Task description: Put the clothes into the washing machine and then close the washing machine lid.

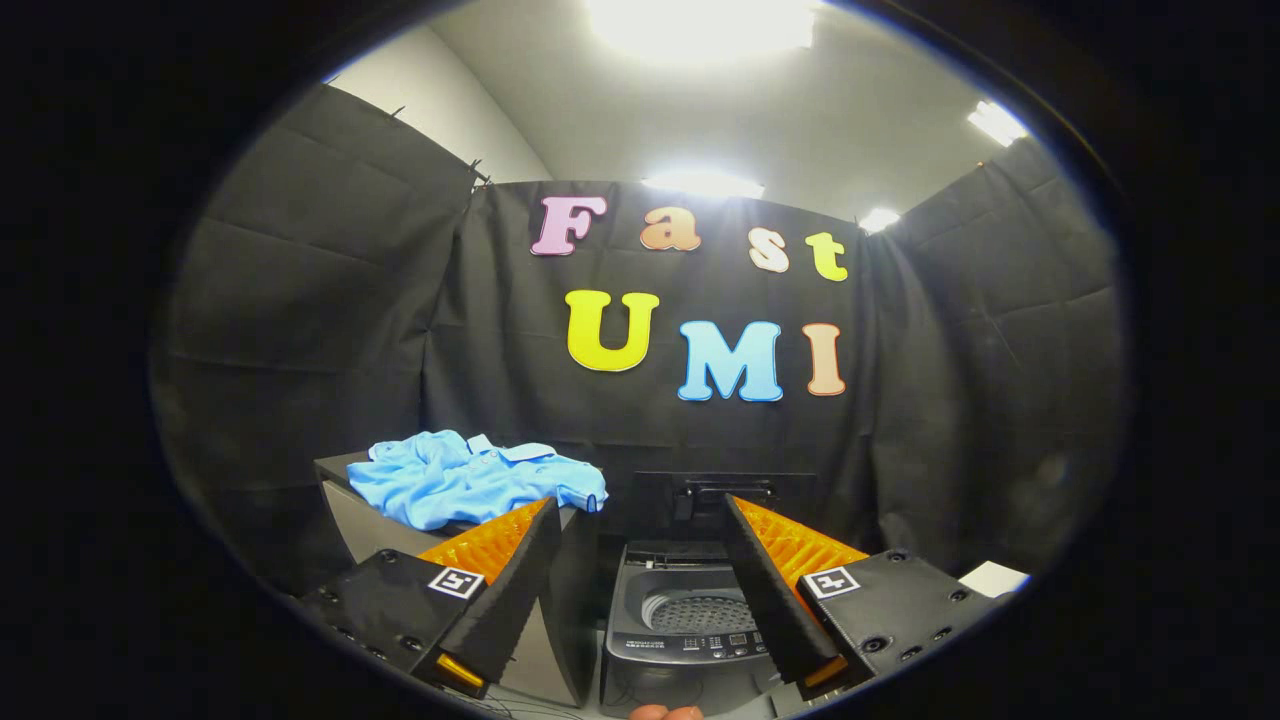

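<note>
Ahead, tool (640, 520) agape; shirt (470, 480) beside open washer (690, 620).

gripper (640, 520) | ribbed fingers (500, 540) | square coded marker tags | dark screwed mounts

The single fisheye view rides on the hand-held two-finger gripper (640, 510) and looks forward along its fingers, which stand spread apart at five and seven o'clock. It faces the black cloth back wall (480, 330) of the booth, well back from it, tilted up enough to take in the white ceiling (800, 110) at twelve. The small grey top-loading washing machine (690, 625), lid up, lies near at six, between the fingers.
</note>
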A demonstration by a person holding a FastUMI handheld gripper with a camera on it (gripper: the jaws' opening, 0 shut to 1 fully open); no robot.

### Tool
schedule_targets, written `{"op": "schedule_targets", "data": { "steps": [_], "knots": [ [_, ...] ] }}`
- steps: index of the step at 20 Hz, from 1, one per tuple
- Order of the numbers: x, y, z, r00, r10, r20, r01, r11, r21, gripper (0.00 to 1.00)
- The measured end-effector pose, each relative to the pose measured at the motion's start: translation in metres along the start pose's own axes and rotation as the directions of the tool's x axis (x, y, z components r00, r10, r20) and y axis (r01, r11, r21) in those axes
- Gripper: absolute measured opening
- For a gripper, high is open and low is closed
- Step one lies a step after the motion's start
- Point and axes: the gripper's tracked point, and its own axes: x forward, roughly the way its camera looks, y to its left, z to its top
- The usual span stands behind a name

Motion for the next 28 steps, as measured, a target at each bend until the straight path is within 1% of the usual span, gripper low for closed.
{"op": "schedule_targets", "data": {
  "steps": [11,12,13,15,17,19,22,25,28],
  "knots": [
    [0.0,0.001,0.009,1.0,0.004,-0.001,-0.004,0.999,-0.033,1.0],
    [0.002,0.006,0.011,1.0,0.016,-0.006,-0.016,0.999,-0.033,1.0],
    [0.004,0.012,0.014,0.999,0.044,-0.027,-0.045,0.999,-0.029,1.0],
    [0.01,0.036,0.013,0.984,0.141,-0.111,-0.143,0.99,-0.017,0.99],
    [0.013,0.043,0.029,0.971,0.184,-0.15,-0.19,0.981,-0.03,0.98],
    [0.018,0.046,0.046,0.963,0.208,-0.171,-0.216,0.976,-0.028,0.98],
    [0.035,0.061,0.069,0.946,0.26,-0.192,-0.264,0.964,0.005,0.98],
    [0.051,0.07,0.091,0.938,0.285,-0.198,-0.288,0.958,0.016,0.98],
    [0.068,0.081,0.103,0.926,0.308,-0.218,-0.31,0.95,0.026,0.98]
  ]
}}
